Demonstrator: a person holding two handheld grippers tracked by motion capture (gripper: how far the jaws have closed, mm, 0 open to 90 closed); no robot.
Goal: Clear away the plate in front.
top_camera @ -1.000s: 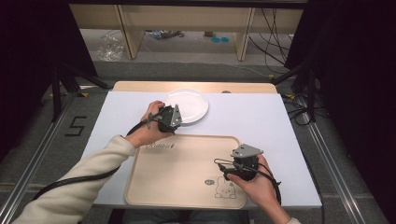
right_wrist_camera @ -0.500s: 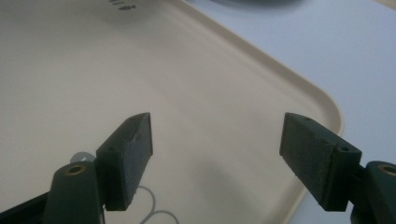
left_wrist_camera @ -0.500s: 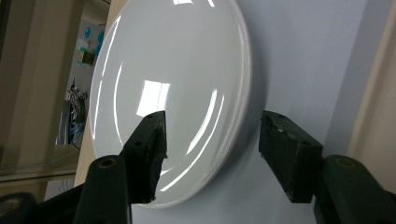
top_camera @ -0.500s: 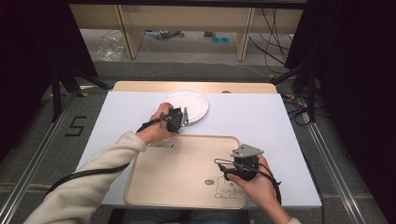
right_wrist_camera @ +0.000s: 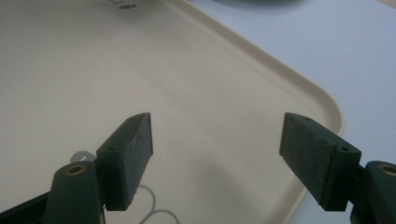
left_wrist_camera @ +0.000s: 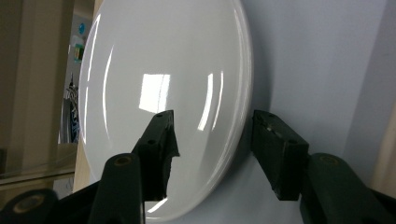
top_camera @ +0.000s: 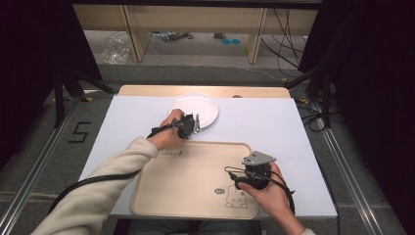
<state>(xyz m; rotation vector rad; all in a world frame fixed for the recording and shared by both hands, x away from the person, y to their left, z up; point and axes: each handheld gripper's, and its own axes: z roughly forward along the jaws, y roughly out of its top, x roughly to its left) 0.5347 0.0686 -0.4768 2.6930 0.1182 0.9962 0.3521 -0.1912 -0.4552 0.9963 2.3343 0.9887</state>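
Observation:
A white plate [top_camera: 193, 108] lies at the far middle of the white table sheet [top_camera: 274, 122]. My left gripper [top_camera: 196, 123] reaches its near rim. In the left gripper view the plate [left_wrist_camera: 163, 70] has its rim between the jaws of that gripper [left_wrist_camera: 212, 135]: one finger is over the plate's inside, the other outside on the sheet. The jaws have just been closing, and a gap still shows. My right gripper [top_camera: 240, 175] hovers open over the beige tray [top_camera: 186, 181]. In the right gripper view nothing lies between the jaws of the gripper [right_wrist_camera: 217, 140] above the tray [right_wrist_camera: 140, 60].
The tray takes up the near middle of the table and has a rabbit print [top_camera: 235, 198] near its front right. A wooden strip [top_camera: 147, 90] runs along the table's far edge. Beyond it are shelf legs and cables on the floor.
My left hand has moved right and down to the plate's near rim, and its jaws have narrowed around that rim. The right hand has stayed still.

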